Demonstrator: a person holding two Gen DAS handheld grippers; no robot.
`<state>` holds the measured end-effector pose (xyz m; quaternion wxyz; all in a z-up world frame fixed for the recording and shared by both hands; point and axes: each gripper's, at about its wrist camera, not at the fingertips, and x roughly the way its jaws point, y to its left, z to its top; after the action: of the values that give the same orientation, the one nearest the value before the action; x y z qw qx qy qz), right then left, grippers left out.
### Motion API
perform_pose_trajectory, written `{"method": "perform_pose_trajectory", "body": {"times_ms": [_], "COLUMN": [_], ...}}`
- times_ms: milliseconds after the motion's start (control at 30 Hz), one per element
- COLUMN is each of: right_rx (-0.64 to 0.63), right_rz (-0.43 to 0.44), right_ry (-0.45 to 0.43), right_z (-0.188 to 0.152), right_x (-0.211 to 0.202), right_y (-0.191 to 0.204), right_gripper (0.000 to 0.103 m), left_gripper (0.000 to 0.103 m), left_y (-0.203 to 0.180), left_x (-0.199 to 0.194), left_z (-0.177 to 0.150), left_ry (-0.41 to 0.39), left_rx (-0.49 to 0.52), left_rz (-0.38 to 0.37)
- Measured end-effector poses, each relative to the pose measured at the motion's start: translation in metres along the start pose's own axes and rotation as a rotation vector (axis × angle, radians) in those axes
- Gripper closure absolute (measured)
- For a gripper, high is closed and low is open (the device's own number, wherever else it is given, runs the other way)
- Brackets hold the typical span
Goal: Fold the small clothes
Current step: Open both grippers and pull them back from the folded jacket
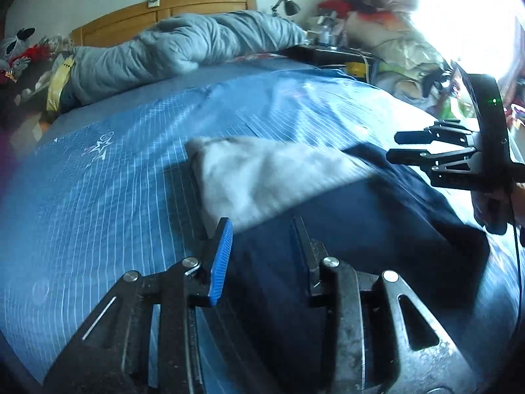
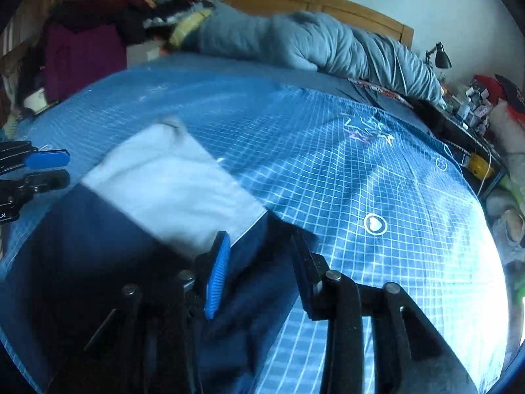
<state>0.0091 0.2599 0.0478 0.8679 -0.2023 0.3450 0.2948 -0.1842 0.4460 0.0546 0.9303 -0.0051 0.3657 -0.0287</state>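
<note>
A small garment, navy blue cloth with a pale grey-white panel (image 1: 262, 177), is lying flat on the blue grid-lined bed sheet (image 1: 115, 197), towards the sheet's near edge. The left gripper (image 1: 262, 229) is hovering over the garment where navy meets white, its jaws standing partly open with nothing pinched between them. The right gripper (image 2: 259, 239) is hanging over the garment's other side, its jaws likewise parted and gripping nothing. A grey quilted duvet (image 1: 183, 42) is lying bunched along the far edge.
</note>
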Motion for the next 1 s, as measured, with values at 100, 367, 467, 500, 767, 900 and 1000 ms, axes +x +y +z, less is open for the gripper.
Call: {"method": "perform_pose_trajectory", "body": {"times_ms": [100,367,467,500,767,900,1000], "right_rx": [-0.058,-0.173,-0.132,-0.113,0.120,0.226,0.312], "right_rz": [-0.021,-0.208,-0.202,-0.199,-0.163,-0.103,-0.086], "right_ry": [-0.027,0.035,0.068,0.079,0.090,0.186,0.251], "right_z": [-0.035,-0.123,-0.116,-0.112,-0.157,-0.193,-0.213], "right_x": [-0.045,-0.067,-0.068,-0.077,-0.152,-0.156,-0.151], "right_y": [0.033,0.081,0.071,0.066,0.031,0.025,0.025], "right_gripper": [0.056,0.040,0.039,0.039,0.004,0.004,0.004], "left_gripper": [0.068,0.042,0.049,0.049,0.042,0.034,0.015], "left_y": [-0.019,-0.022,-0.018,-0.019,0.016,0.016,0.016], "left_x": [-0.033,-0.021,-0.039,-0.050,-0.056,-0.038,-0.028], "left_z": [-0.036,-0.065,-0.064,-0.066,-0.108,-0.117,-0.117], "left_ry": [0.011,0.120,0.134,0.125,0.248,0.273,0.275], "left_rx": [0.021,0.027,-0.067,-0.076,-0.360,-0.391,-0.371], "left_rz": [-0.035,0.088,0.111,0.134,0.323,0.339,0.390]}}
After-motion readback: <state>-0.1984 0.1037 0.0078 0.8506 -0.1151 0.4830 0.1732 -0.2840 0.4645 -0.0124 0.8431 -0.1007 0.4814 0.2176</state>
